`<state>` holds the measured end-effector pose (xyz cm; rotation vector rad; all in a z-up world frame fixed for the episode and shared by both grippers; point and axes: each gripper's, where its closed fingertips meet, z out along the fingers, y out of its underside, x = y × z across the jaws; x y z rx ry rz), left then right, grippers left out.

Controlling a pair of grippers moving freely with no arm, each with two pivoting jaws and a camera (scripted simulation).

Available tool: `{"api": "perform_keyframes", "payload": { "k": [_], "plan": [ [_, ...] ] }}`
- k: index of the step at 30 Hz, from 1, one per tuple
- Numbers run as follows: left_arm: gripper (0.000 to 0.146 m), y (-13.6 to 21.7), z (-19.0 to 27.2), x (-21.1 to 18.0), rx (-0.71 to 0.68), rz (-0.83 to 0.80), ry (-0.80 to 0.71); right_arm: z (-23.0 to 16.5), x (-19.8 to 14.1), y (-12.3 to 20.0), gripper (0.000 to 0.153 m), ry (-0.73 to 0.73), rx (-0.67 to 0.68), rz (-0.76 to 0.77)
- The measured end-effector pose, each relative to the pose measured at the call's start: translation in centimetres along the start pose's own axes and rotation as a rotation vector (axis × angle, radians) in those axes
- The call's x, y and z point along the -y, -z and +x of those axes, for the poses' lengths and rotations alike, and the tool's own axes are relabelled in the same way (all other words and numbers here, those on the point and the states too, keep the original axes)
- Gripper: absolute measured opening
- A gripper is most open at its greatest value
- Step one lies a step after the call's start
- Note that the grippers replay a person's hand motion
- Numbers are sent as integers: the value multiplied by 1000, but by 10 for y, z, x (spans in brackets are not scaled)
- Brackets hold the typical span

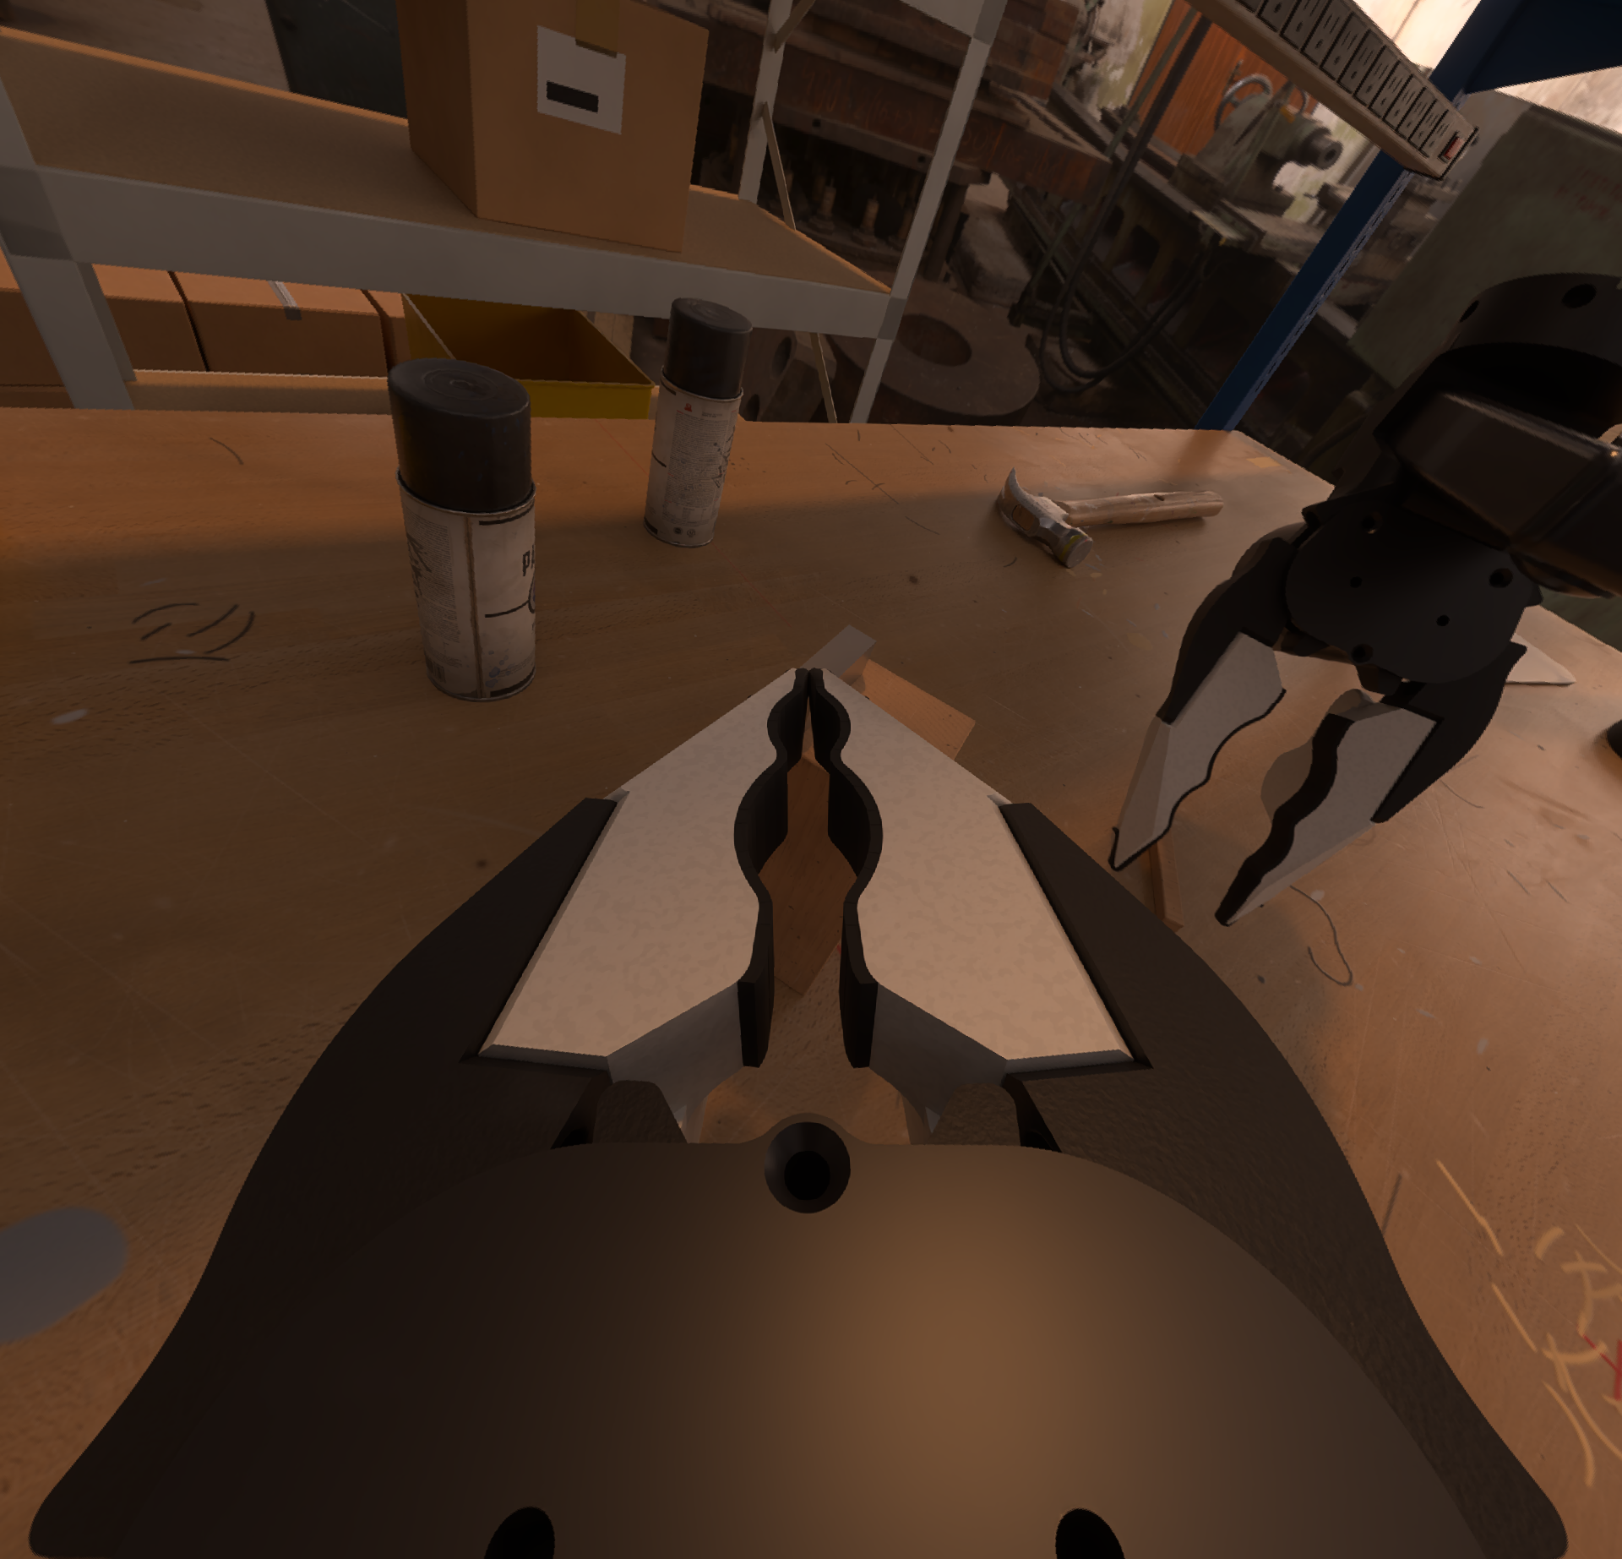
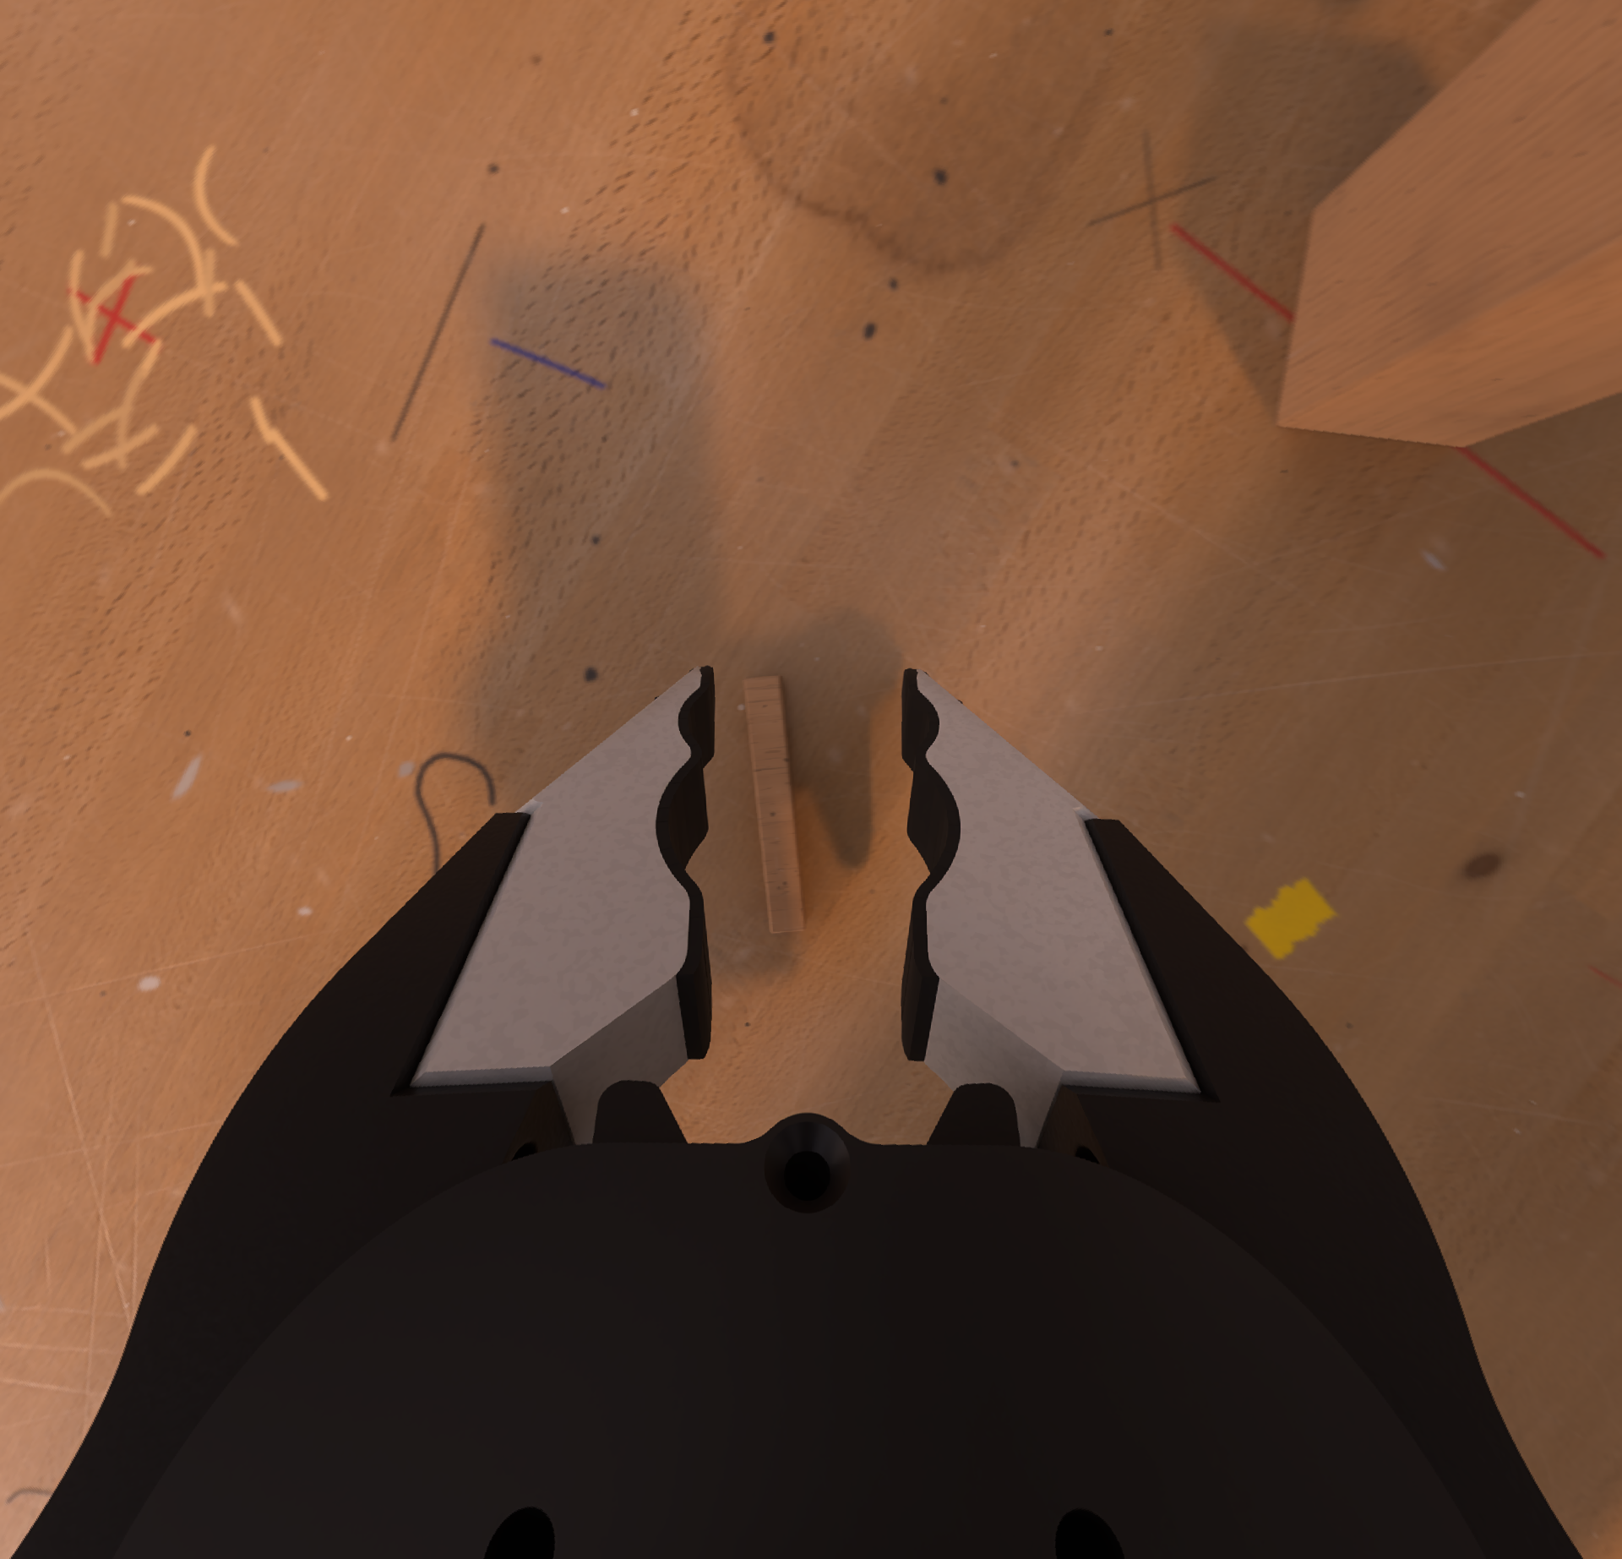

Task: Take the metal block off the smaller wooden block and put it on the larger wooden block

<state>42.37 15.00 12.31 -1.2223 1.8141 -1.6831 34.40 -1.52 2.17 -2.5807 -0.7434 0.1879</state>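
In the left wrist view my left gripper [image 1: 807, 683] is shut with its fingertips touching and nothing between them. It hides most of a wooden block [image 1: 922, 714] on the table just behind it. A small grey metal piece [image 1: 844, 643] shows just past the fingertips, on or behind that block; I cannot tell which. My right gripper [image 1: 1172, 889] hangs open to the right, tips down near the table. In the right wrist view the right gripper [image 2: 807, 683] is open over a thin wooden strip [image 2: 772, 806] lying between its fingers. A big wooden block [image 2: 1448, 270] stands at the upper right.
Two spray cans [image 1: 465, 534] [image 1: 698, 428] stand on the wooden table [image 1: 219, 814] at the left. A hammer [image 1: 1097, 512] lies at the far right. A shelf behind holds a cardboard box [image 1: 562, 86] and a yellow bin [image 1: 527, 349]. A yellow patch [image 2: 1290, 918] marks the tabletop.
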Motion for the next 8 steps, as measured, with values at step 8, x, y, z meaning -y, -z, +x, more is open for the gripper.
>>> {"api": "perform_keyframes", "payload": {
  "k": [8],
  "plan": [
    [0, 0, 0, 0, 0, -1, -1, -23, -5, -1, 42, 29, 93, 6]
  ]
}}
